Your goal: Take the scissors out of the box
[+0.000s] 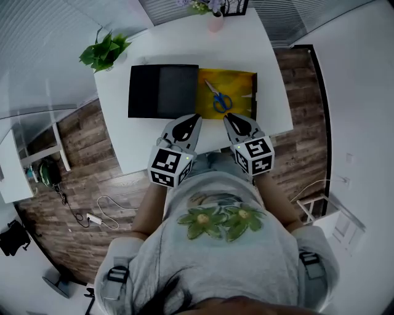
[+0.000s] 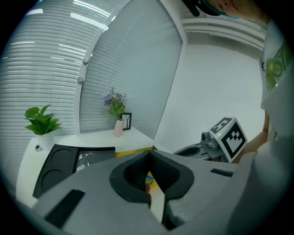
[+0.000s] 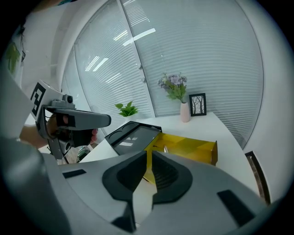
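Observation:
Blue-handled scissors lie inside an open yellow box on a white table. The box's black lid lies flat to its left. My left gripper hovers at the box's near left corner, its jaws closed and empty. My right gripper hangs just in front of the box's near edge, also closed with nothing in it. In the right gripper view the yellow box and black lid lie just beyond the shut right gripper. The left gripper hides most of the box in its own view.
A potted green plant stands at the table's far left corner. A pink vase of flowers and a small picture frame stand at the back edge. Wood floor with cables lies to the left of the person.

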A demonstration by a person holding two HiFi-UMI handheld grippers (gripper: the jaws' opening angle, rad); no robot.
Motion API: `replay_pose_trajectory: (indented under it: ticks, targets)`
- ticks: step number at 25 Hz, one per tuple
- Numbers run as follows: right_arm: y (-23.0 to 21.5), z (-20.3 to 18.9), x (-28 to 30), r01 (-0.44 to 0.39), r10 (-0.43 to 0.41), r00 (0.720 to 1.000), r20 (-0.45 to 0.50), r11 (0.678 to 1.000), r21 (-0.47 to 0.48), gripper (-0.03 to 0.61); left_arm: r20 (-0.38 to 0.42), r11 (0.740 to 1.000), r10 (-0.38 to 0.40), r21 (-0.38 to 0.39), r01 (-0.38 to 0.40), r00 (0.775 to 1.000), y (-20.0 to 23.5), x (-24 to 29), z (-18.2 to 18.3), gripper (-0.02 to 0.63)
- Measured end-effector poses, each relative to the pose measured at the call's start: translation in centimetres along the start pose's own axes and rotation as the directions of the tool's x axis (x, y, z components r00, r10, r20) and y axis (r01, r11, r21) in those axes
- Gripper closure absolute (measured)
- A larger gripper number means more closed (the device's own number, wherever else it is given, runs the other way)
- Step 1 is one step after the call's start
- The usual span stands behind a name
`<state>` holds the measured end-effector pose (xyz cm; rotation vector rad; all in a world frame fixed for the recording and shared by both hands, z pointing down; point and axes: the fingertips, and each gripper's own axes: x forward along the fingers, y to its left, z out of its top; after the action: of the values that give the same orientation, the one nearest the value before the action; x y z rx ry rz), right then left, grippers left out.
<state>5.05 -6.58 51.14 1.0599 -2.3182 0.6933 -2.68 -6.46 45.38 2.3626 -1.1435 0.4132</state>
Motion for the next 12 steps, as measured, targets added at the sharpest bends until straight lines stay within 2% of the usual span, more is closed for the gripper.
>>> replay_pose_trajectory:
  ticks: [5, 9, 12]
  targets:
    - [-0.5, -0.2, 1.4, 0.01, -0.01, 0.999, -0.037, 1.0, -0.011, 0.567, -0.021, 1.0, -0.012, -0.003, 0.012, 1.0, 1.0, 0.9, -0.1, 0.607]
    - [-0.6, -0.5, 2.6, 0.002, -0.002, 0.997, -0.073, 1.0, -0.004, 0.53, -0.03, 0.999, -0.025, -0.022, 0.025, 0.999, 1.8, 1.7, -0.1, 0.607]
    - [-1.0, -0.6, 3.2, 0.013, -0.013, 0.996, -0.088, 1.0, -0.004, 0.526, -0.036, 0.999, -0.035, -0.036, 0.034, 0.999, 2.3, 2.0, -0.1, 0.607]
